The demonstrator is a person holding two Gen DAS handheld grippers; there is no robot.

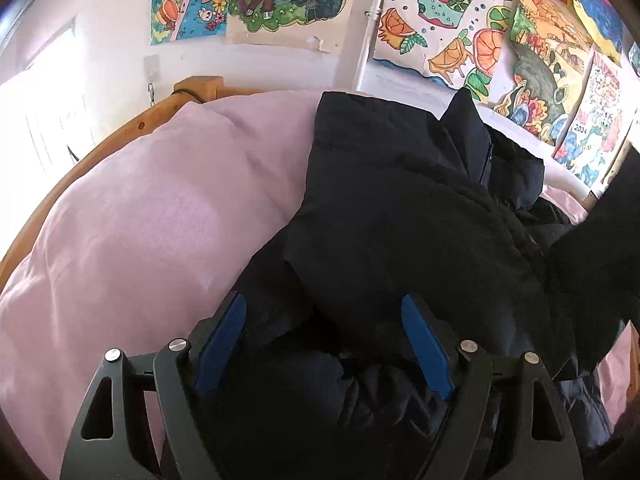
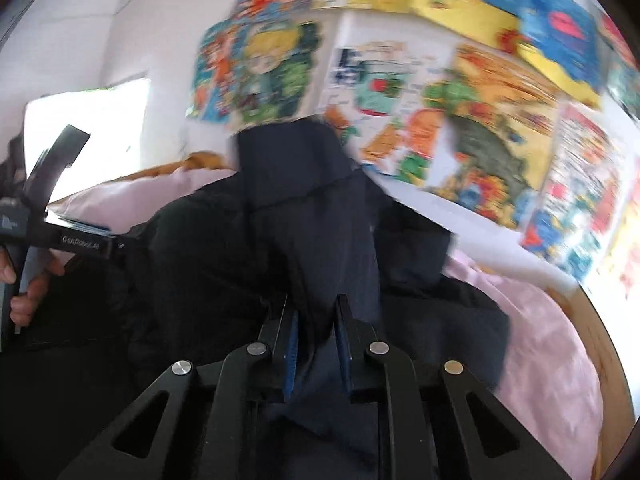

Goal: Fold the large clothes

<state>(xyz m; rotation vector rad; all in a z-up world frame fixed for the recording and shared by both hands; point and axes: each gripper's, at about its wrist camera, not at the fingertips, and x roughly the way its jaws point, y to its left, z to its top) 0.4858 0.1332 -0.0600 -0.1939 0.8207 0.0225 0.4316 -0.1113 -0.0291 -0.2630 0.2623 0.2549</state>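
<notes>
A dark navy puffy jacket [image 1: 400,220] lies rumpled on a bed. My left gripper [image 1: 324,312] points down at its near edge. Its blue pads [image 1: 224,340] stand wide apart, a thick roll of the jacket bulges between them, and their inner faces still show. In the right wrist view my right gripper [image 2: 316,320] is shut on a fold of the jacket [image 2: 304,200], which stands up in a peak above the fingers. At that view's left edge a hand [image 2: 24,280] holds the left gripper's body [image 2: 76,240].
Pink bedding [image 1: 140,220] covers the bed inside a curved wooden frame [image 1: 120,136]. Colourful drawings [image 1: 460,28] hang on the white wall behind it. A bright window [image 1: 40,100] is at the left. A dark blurred shape [image 1: 600,240] fills the right edge.
</notes>
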